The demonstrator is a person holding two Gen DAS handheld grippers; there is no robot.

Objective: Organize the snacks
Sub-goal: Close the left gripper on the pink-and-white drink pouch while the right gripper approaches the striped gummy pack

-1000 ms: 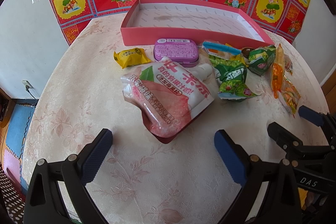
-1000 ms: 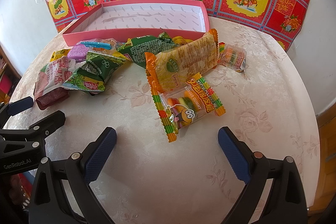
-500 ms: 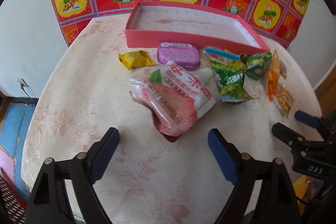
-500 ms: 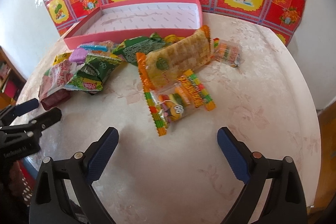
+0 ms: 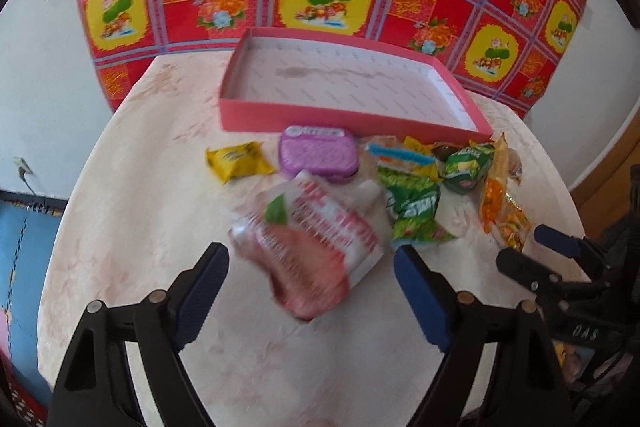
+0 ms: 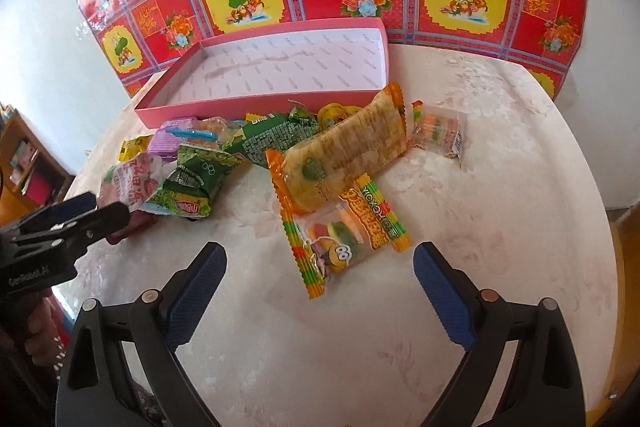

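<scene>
Starting with the left wrist view: left gripper (image 5: 310, 265), jaws spread wide, holding nothing, low over a round table (image 5: 132, 211). Between its fingers, a blurred pink-and-white pouch (image 5: 316, 247) lying flat. Beyond it, a purple tin (image 5: 318, 153); left of that, a yellow packet (image 5: 238, 161); to the right, green packets (image 5: 416, 207). At the far side, a pink tray (image 5: 352, 115), nothing inside. Right gripper (image 5: 532, 253) at the right edge.

Right wrist view: right gripper (image 6: 320, 269), jaws wide apart, gripping nothing. A gummy bag (image 6: 346, 231) lies just ahead of its fingers, an orange wafer pack (image 6: 346, 151) overlapping its far end. Small clear candy bag (image 6: 440, 129) at far right, apart from the heap.
</scene>
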